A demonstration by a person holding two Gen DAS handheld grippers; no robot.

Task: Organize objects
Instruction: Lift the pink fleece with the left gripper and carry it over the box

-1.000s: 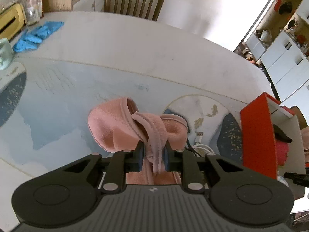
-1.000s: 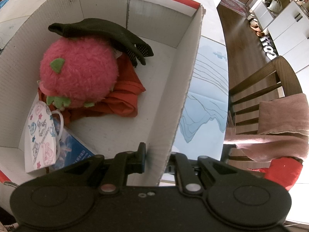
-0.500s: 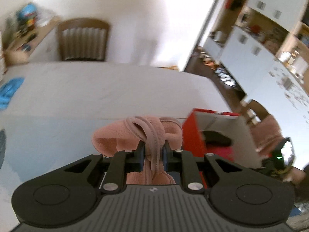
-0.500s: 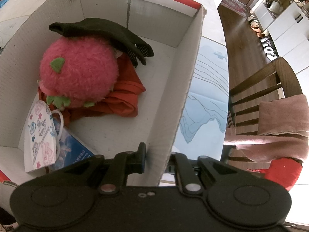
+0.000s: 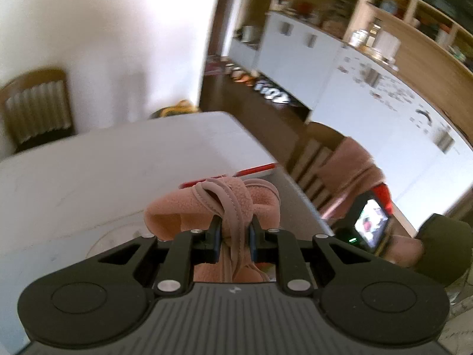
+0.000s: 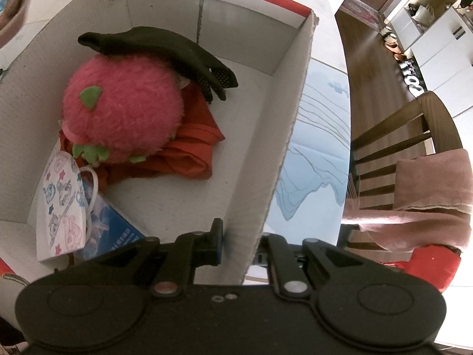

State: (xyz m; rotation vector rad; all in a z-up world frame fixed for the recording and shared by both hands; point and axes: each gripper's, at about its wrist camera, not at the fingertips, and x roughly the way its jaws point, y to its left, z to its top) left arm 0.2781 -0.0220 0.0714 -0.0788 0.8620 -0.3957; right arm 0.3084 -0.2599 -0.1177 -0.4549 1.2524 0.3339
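My left gripper point(image 5: 235, 238) is shut on a pink fleece garment point(image 5: 189, 210) with a strap, held in the air above the table near the box's red rim point(image 5: 257, 169). My right gripper point(image 6: 241, 245) is shut on the side wall of the white cardboard box point(image 6: 283, 153). Inside the box lie a pink plush strawberry point(image 6: 124, 109), a black glove point(image 6: 165, 50), a red cloth point(image 6: 189, 151), a patterned face mask point(image 6: 63, 204) and a blue packet point(image 6: 109, 227). A blurred pink edge of the garment shows at the top left of the right wrist view point(image 6: 14, 11).
The white table point(image 5: 118, 159) carries a blue patterned mat point(image 6: 316, 148). A wooden chair with a pink towel point(image 6: 428, 189) stands to the right of the box. Another chair point(image 5: 35, 112) stands at the table's far end. White kitchen cabinets point(image 5: 384, 112) lie beyond.
My left gripper has lifted the pink garment off the table and swung it right, over toward the box. The right gripper has kept its hold on the box wall.
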